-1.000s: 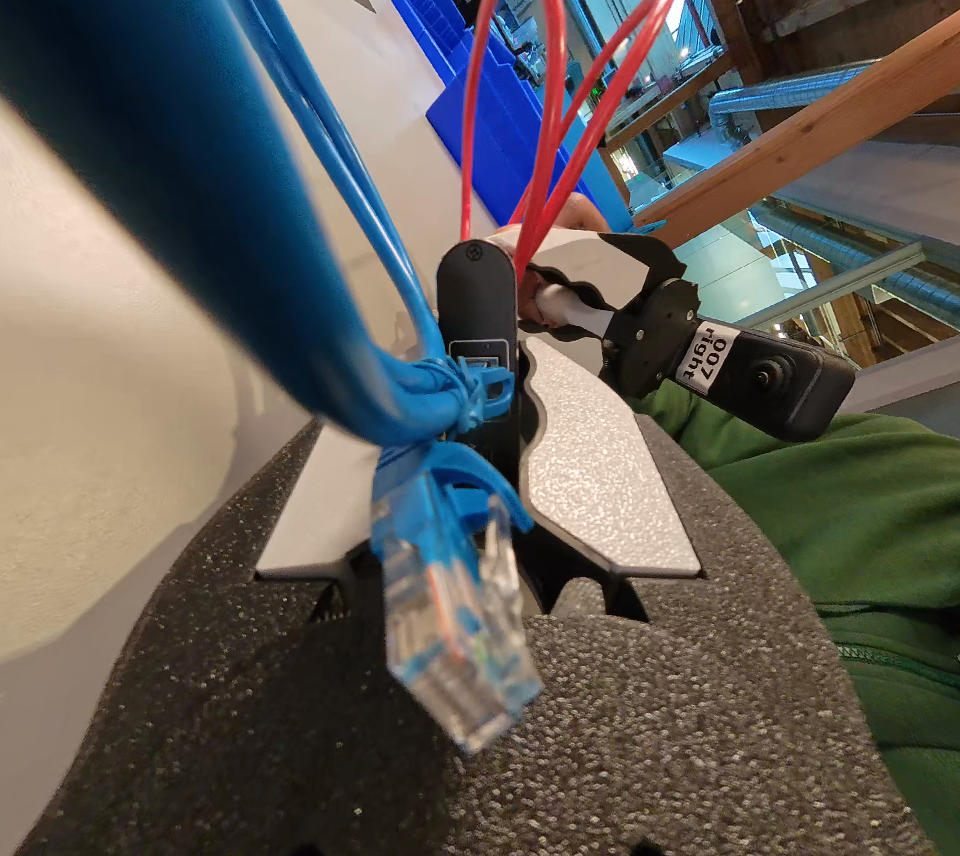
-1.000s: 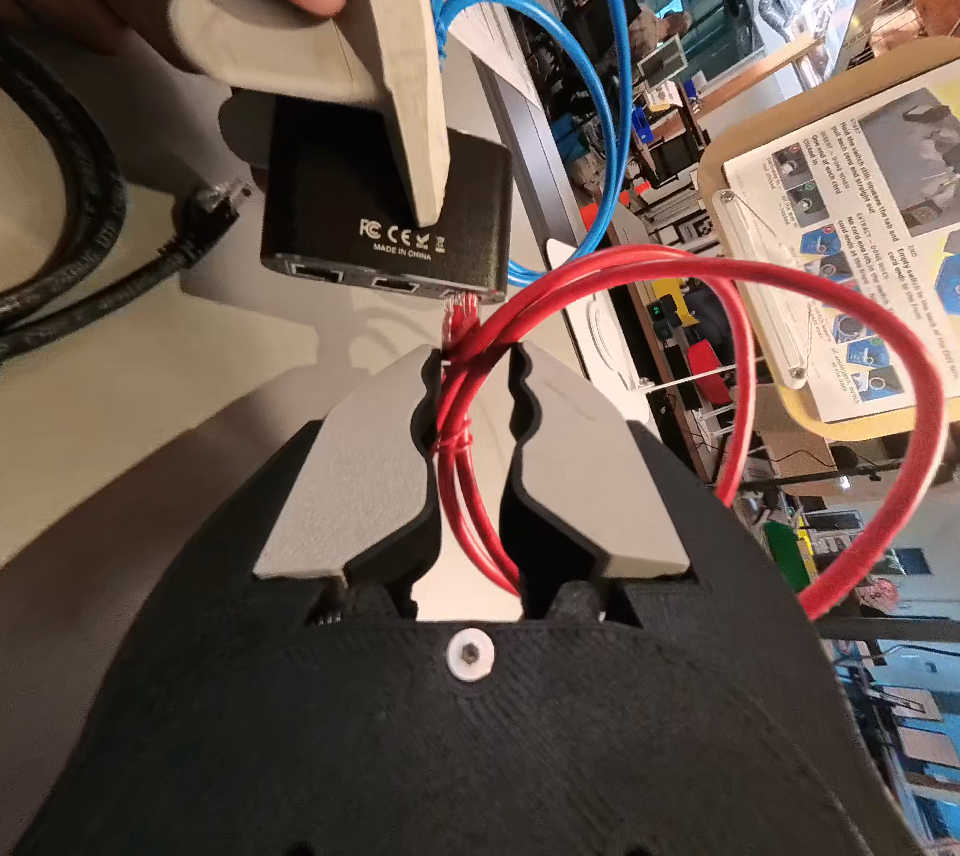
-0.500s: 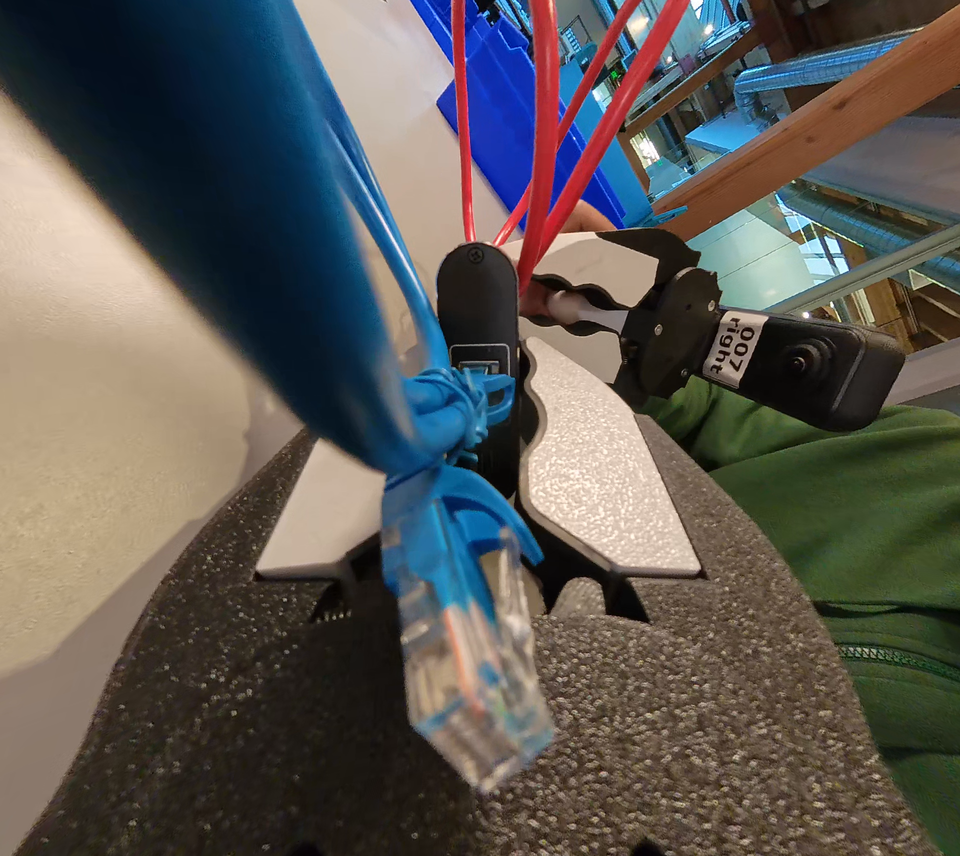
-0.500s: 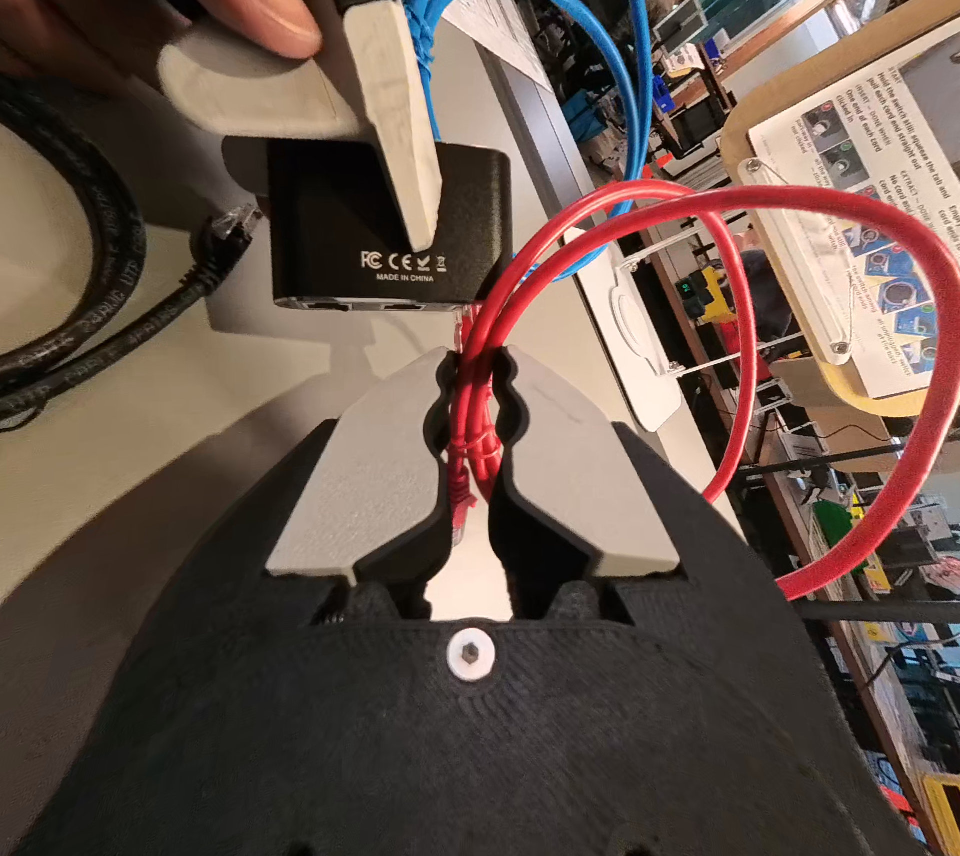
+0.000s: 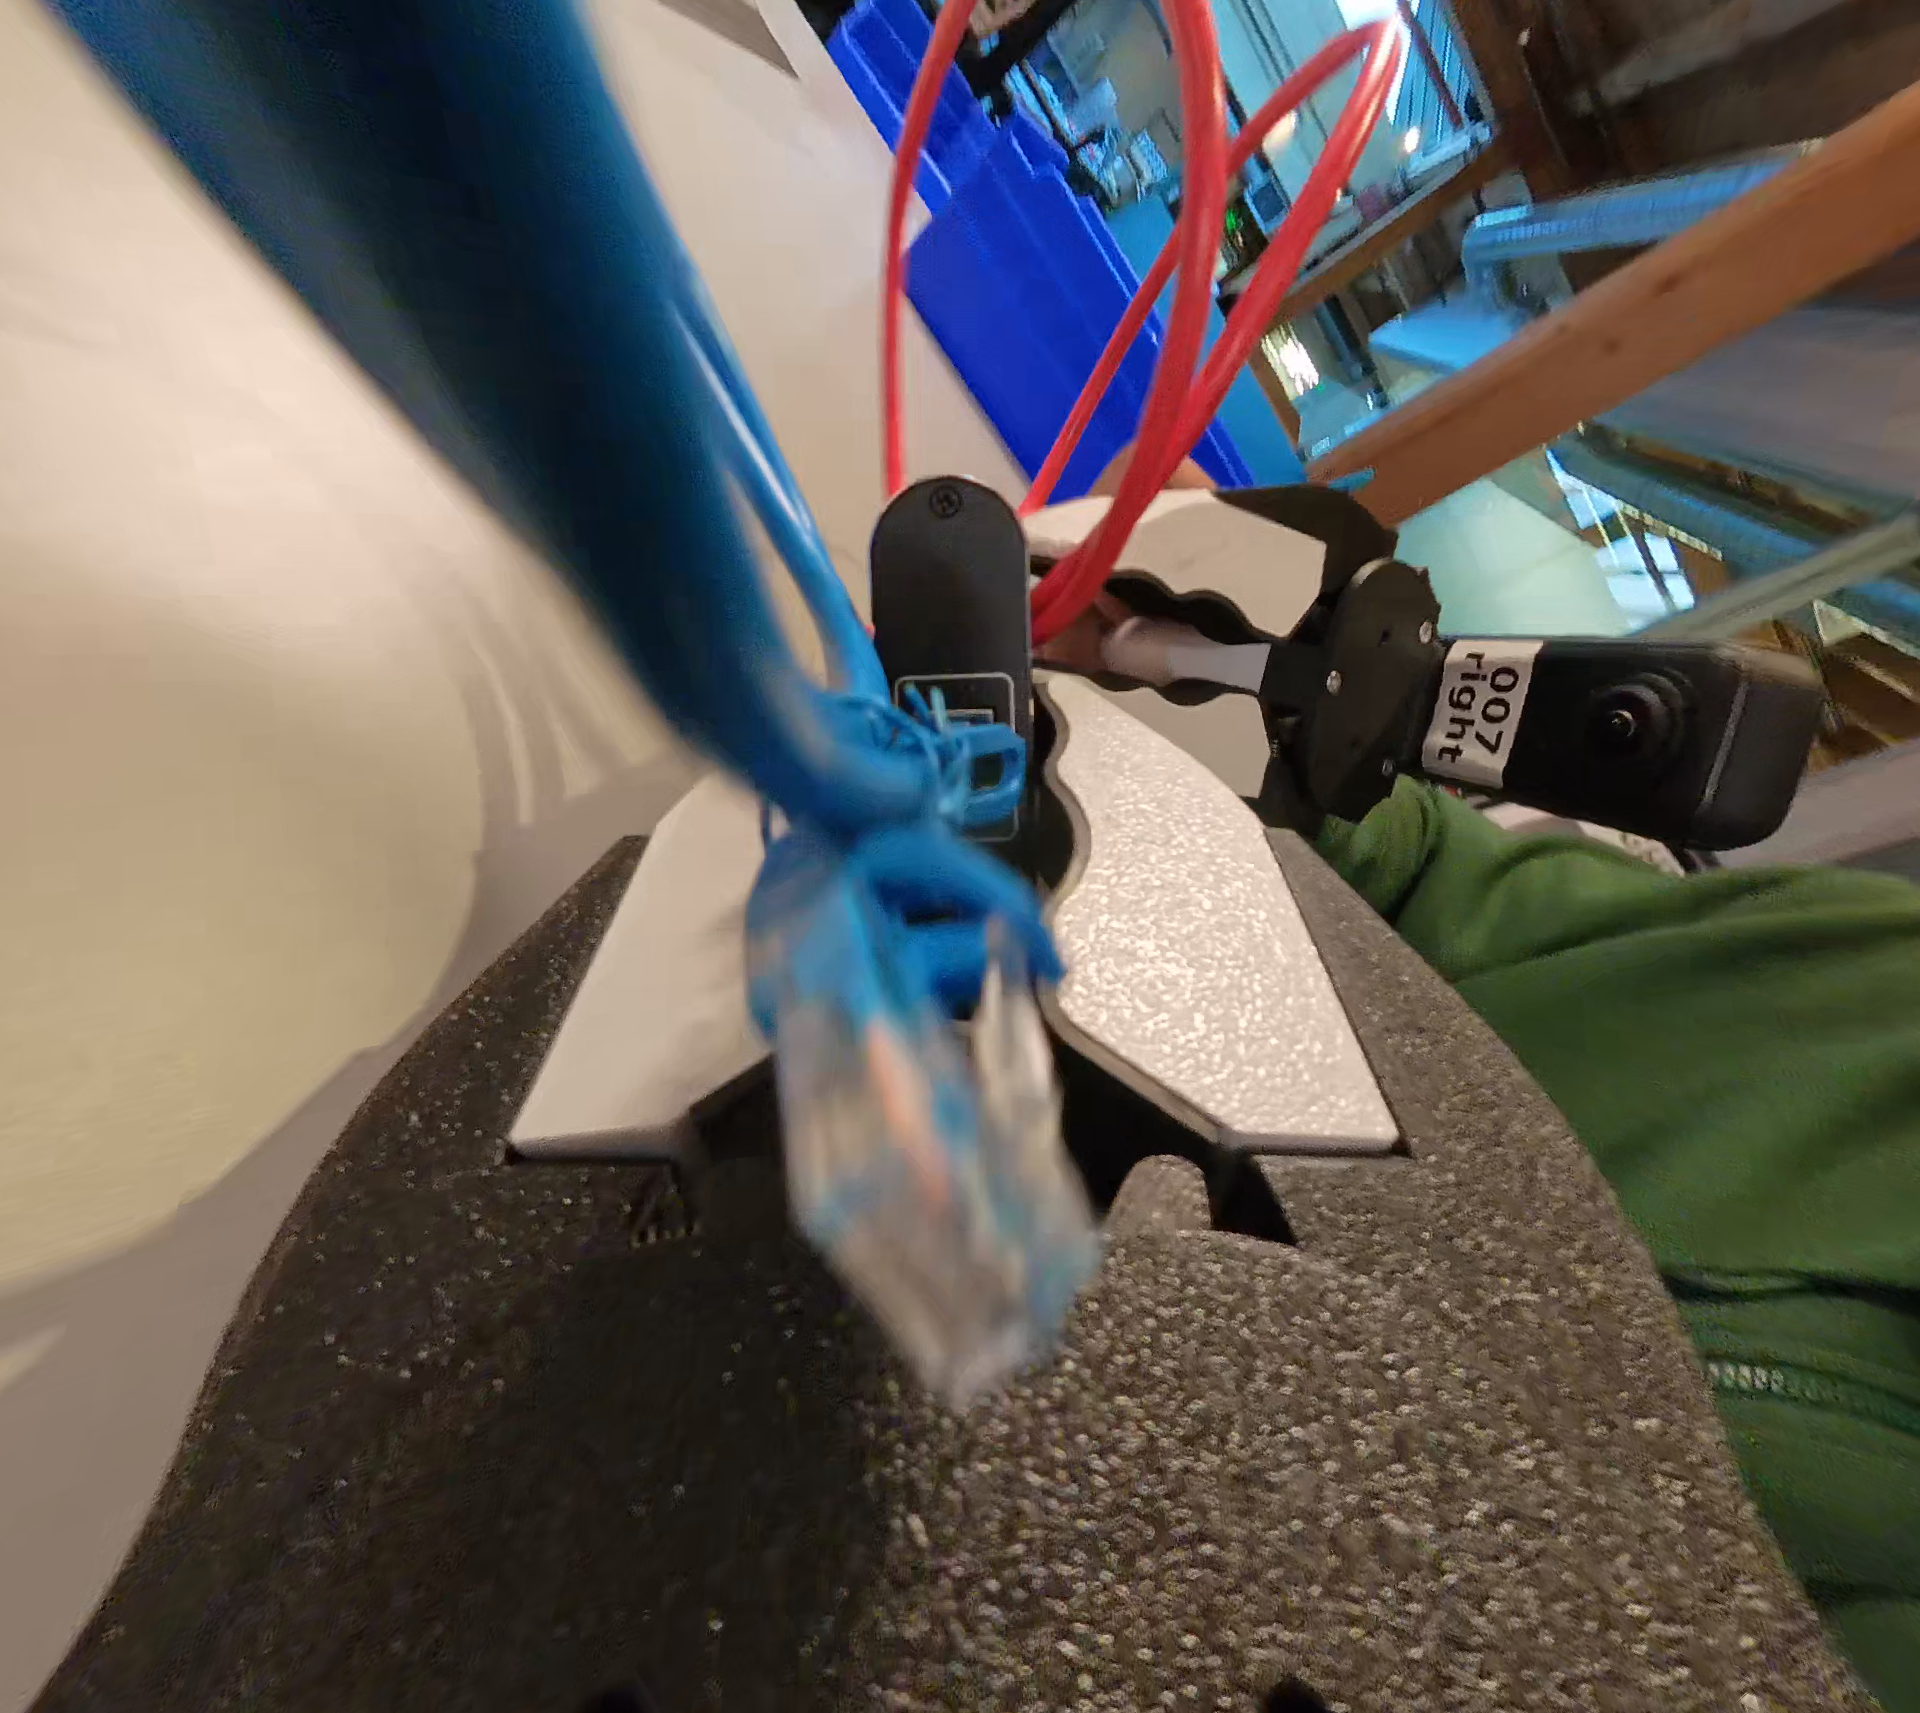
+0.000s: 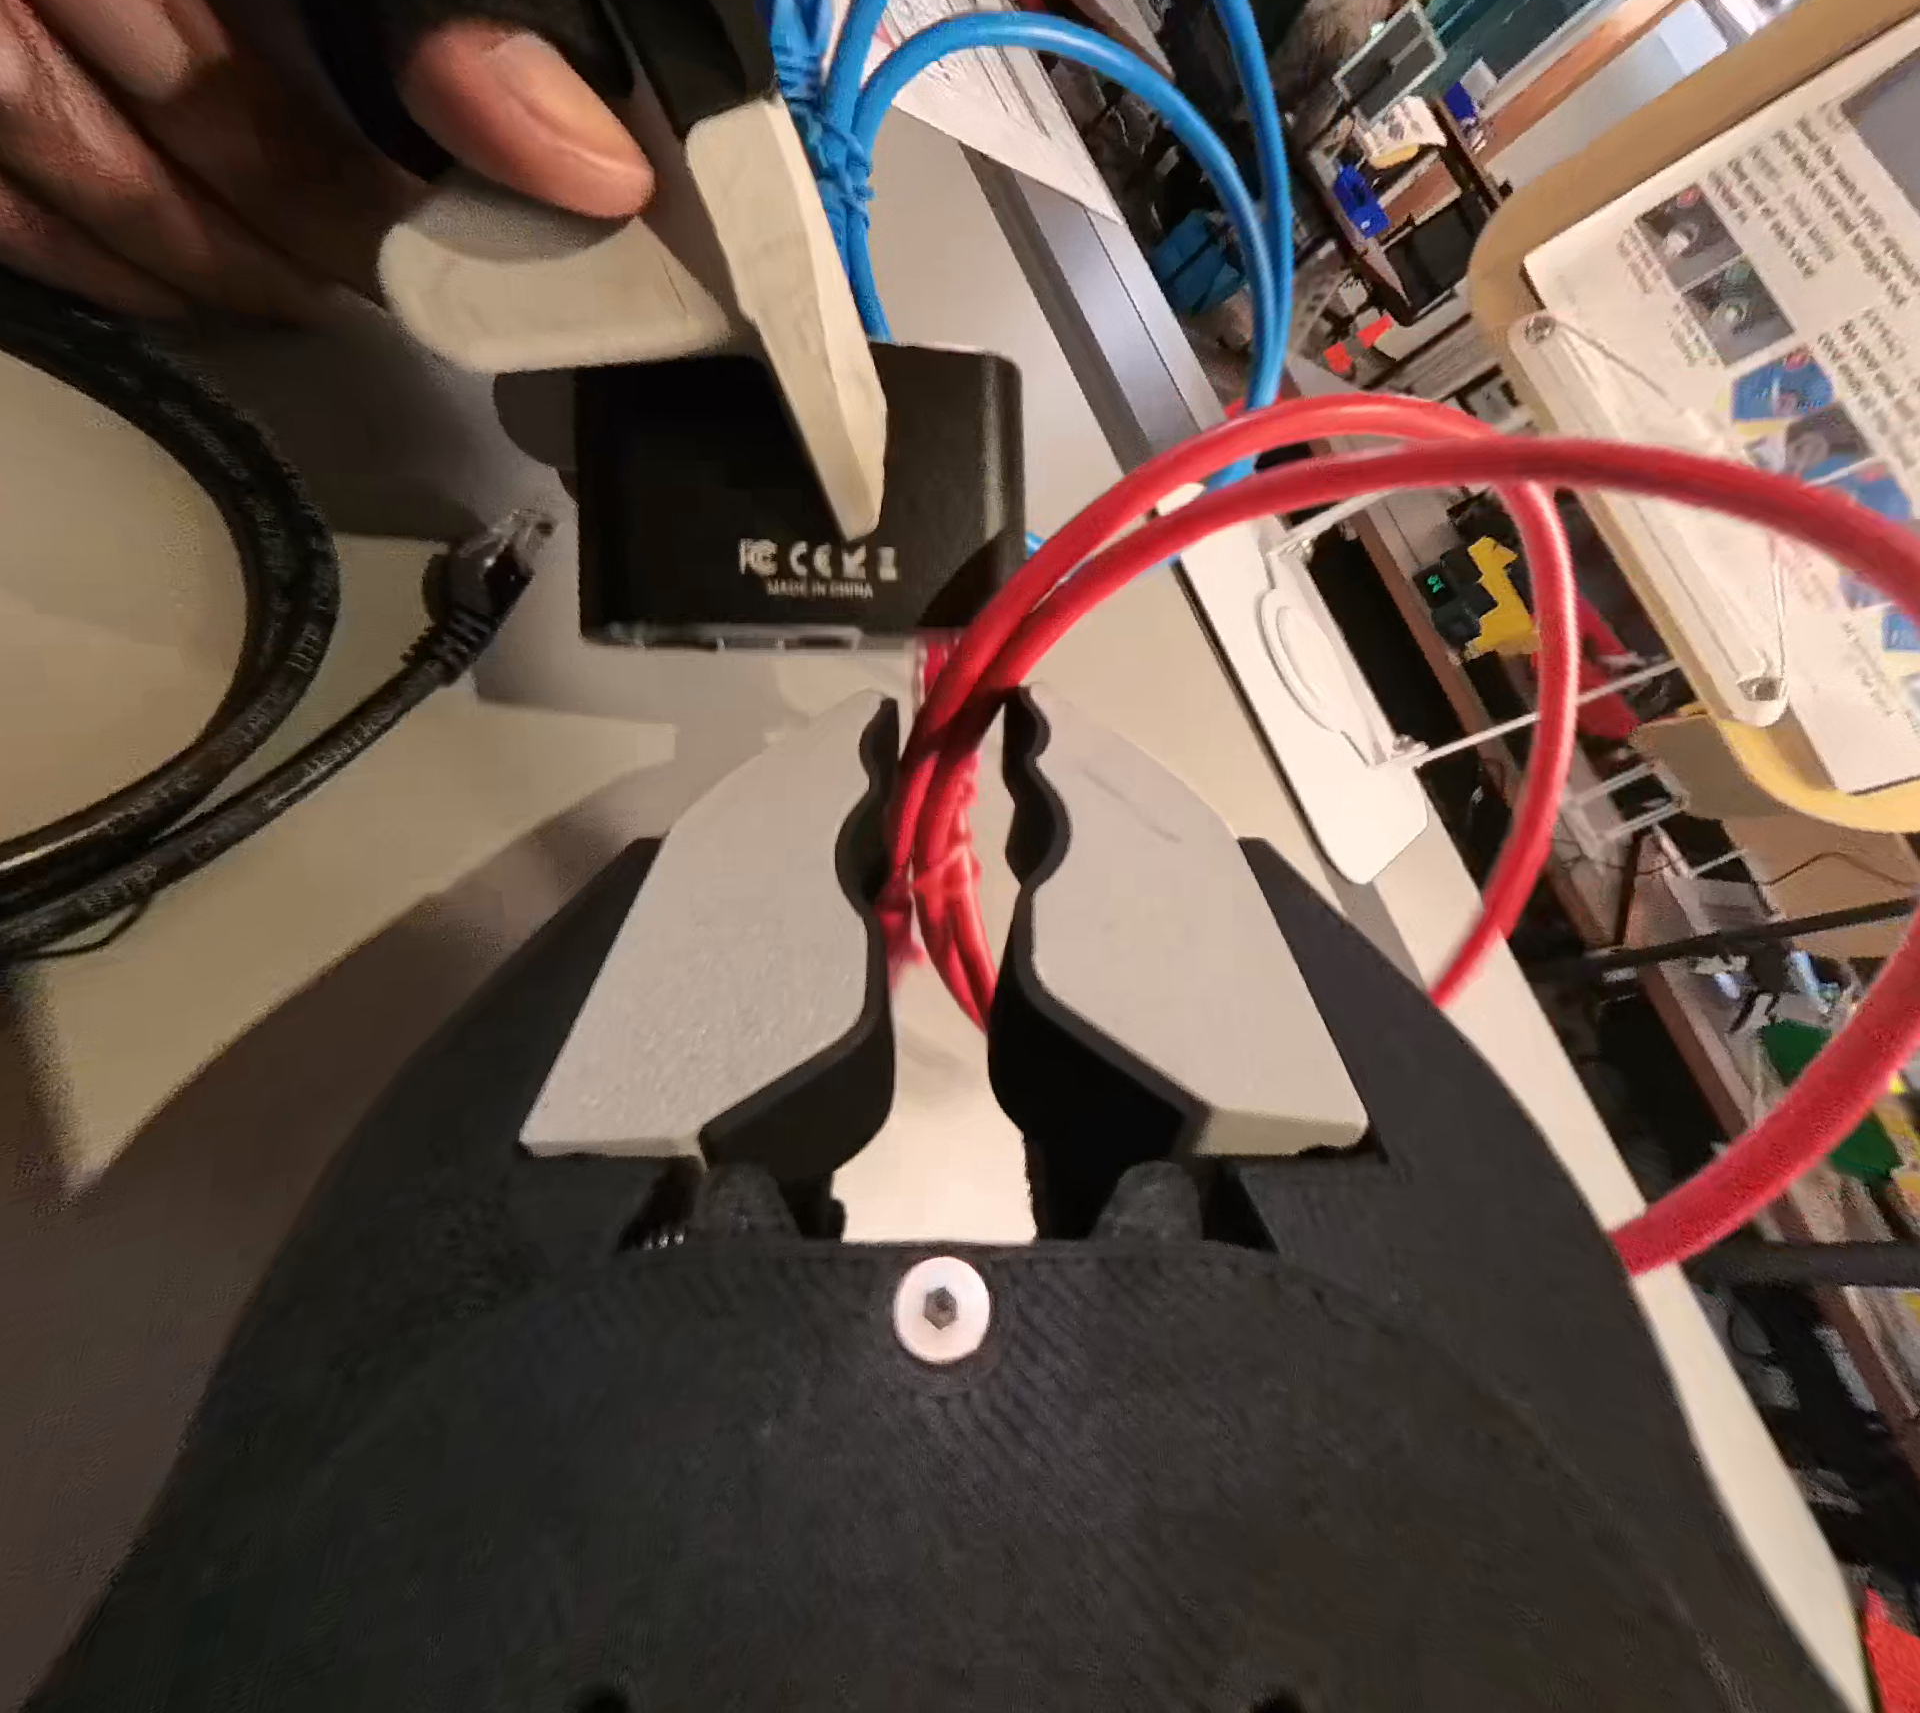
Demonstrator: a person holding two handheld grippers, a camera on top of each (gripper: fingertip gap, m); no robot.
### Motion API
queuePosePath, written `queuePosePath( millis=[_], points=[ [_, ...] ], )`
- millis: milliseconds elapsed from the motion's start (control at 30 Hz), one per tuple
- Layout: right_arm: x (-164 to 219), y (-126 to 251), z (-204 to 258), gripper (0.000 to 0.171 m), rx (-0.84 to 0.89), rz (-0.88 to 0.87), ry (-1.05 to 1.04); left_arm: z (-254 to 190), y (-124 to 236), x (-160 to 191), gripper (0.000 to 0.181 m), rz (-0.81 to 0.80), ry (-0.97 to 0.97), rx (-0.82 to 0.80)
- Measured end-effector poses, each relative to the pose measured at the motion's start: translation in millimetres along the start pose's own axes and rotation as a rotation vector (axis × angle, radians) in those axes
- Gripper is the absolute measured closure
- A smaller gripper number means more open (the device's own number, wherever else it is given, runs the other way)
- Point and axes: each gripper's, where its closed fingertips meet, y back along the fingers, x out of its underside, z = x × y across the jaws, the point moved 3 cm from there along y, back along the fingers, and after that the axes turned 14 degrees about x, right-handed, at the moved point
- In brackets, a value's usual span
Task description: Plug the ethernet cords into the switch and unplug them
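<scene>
Right hand-held gripper (image 6: 940, 707) closing on bundled red ethernet cord (image 6: 935, 842), now regripping nearer plug; left gripper (image 5: 1023, 728) clamping black rectangular switch (image 6: 790, 489); red plug approaching port, insertion pending.

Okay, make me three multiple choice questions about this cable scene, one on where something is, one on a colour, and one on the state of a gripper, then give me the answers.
1. Where does the black cord lie?
A. on the table left of the switch
B. coiled on top of the switch
C. between the right gripper's fingers

2. What colour is the cord in the right gripper?
A. blue
B. red
C. black

3. What is the left gripper doing?
A. hanging open over the table
B. shut on the black cord
C. shut on the switch

Answers:
1 A: the black cord rests on the table, its plug just left of the switch.
2 B: the red cord runs between the fingers of the right gripper.
3 C: the left gripper clamps the black switch from both sides.
</scene>
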Motion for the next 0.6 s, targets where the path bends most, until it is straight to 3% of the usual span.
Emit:
queuePosePath(
  millis=[33,233,333,433,600],
  points=[
    [1.8,1.0,-2.2,0.151,-0.003,0.004,-0.017,1.6,3.7,-4.5,0.155,-0.029,-0.003,-0.008],
    [-6.4,11.1,-9.9,0.154,-0.068,-0.016,-0.163,18.4,40.3,-35.3,0.155,-0.197,-0.045,-0.113],
    [-10.7,14.0,13.7,0.154,-0.22,0.028,-0.218,22.3,50.8,-43.0,0.155,-0.262,-0.031,-0.126],
    [-9.5,13.7,45.2,0.152,-0.361,0.114,-0.243,23.1,52.9,-44.4,0.155,-0.28,-0.026,-0.131],
    [-12.9,5.8,62.6,0.152,-0.408,0.195,-0.296,22.8,49.6,-41.7,0.155,-0.25,-0.041,-0.14]
  ],
)
